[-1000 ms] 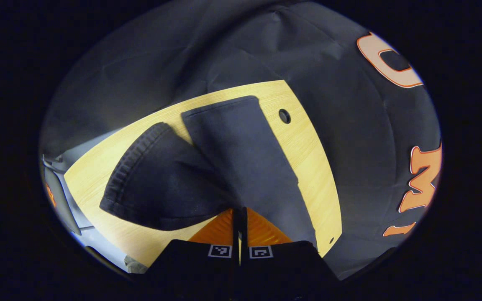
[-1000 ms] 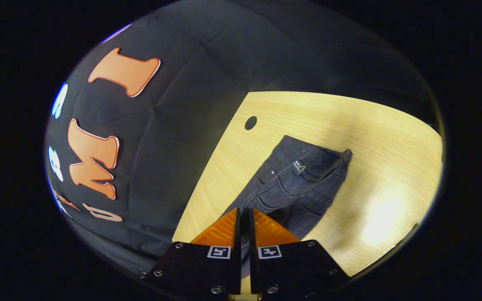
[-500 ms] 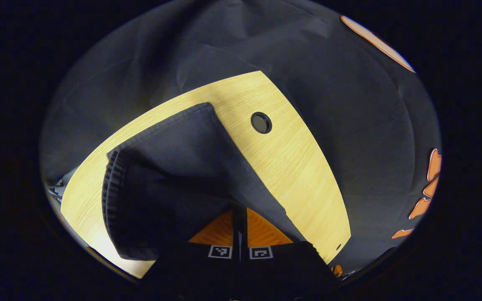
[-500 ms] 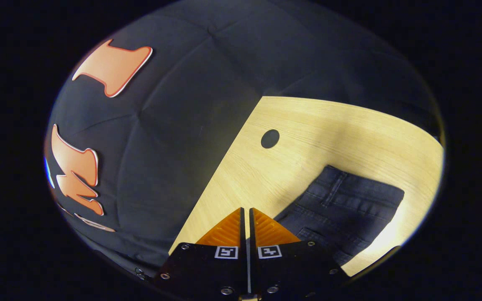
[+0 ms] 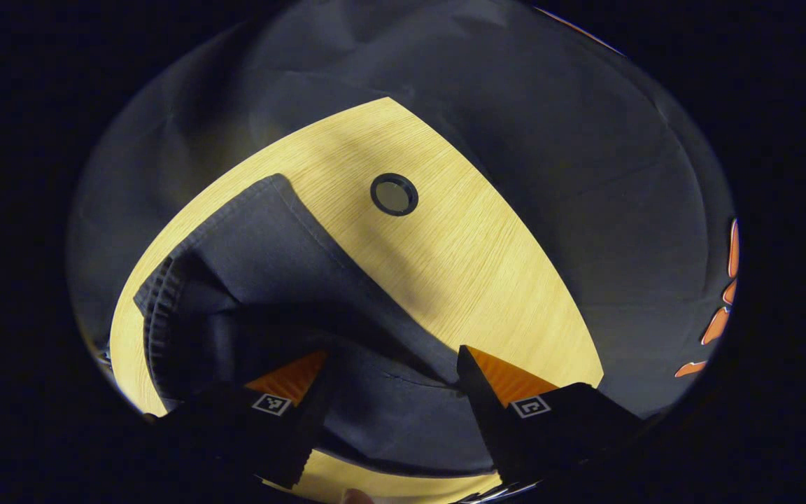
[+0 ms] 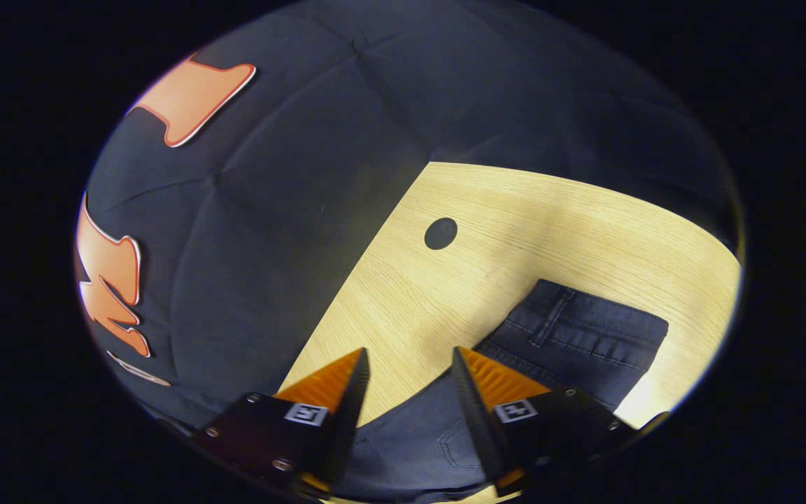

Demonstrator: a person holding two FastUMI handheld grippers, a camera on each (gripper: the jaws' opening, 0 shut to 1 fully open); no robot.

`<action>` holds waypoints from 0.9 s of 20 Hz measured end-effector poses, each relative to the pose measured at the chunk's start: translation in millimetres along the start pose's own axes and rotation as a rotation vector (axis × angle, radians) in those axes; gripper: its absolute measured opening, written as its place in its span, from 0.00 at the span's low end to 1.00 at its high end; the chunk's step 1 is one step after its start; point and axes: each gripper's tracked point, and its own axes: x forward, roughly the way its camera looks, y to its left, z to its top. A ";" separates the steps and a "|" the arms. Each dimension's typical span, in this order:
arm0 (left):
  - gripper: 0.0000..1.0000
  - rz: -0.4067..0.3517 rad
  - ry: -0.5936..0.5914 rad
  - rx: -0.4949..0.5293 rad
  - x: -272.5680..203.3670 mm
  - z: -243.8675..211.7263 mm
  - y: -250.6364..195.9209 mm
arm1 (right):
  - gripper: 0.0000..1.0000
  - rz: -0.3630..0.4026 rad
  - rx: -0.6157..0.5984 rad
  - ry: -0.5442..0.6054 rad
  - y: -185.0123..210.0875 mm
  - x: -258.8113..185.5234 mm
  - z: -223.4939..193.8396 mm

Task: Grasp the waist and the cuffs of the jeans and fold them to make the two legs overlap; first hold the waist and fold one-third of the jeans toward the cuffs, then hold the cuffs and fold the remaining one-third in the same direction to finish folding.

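Half a second ago I had both sets of jaws clenched; now my left gripper (image 5: 389, 371) and right gripper (image 6: 406, 371) are released, fingers spread over the dark jeans (image 6: 585, 336). The jeans lie folded on the wooden table (image 5: 473, 259), near the edge by the round hole (image 5: 394, 194), no longer lifted by either gripper.

Dark jeans (image 6: 578, 336), folded, flat on table, waistband (image 6: 588, 329) facing up
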 end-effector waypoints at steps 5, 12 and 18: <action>0.98 -0.061 -0.047 0.047 -16.7 8.8 -10.8 | 0.99 0.012 -0.026 0.015 13.3 -14.1 -11.4; 0.98 -0.095 -0.250 0.200 -98.0 49.4 -13.8 | 0.99 0.059 -0.117 0.014 40.4 -50.5 -32.2; 0.99 -0.262 -0.383 0.272 -175.2 32.3 -34.7 | 0.99 0.121 -0.217 -0.035 61.9 -109.6 -53.1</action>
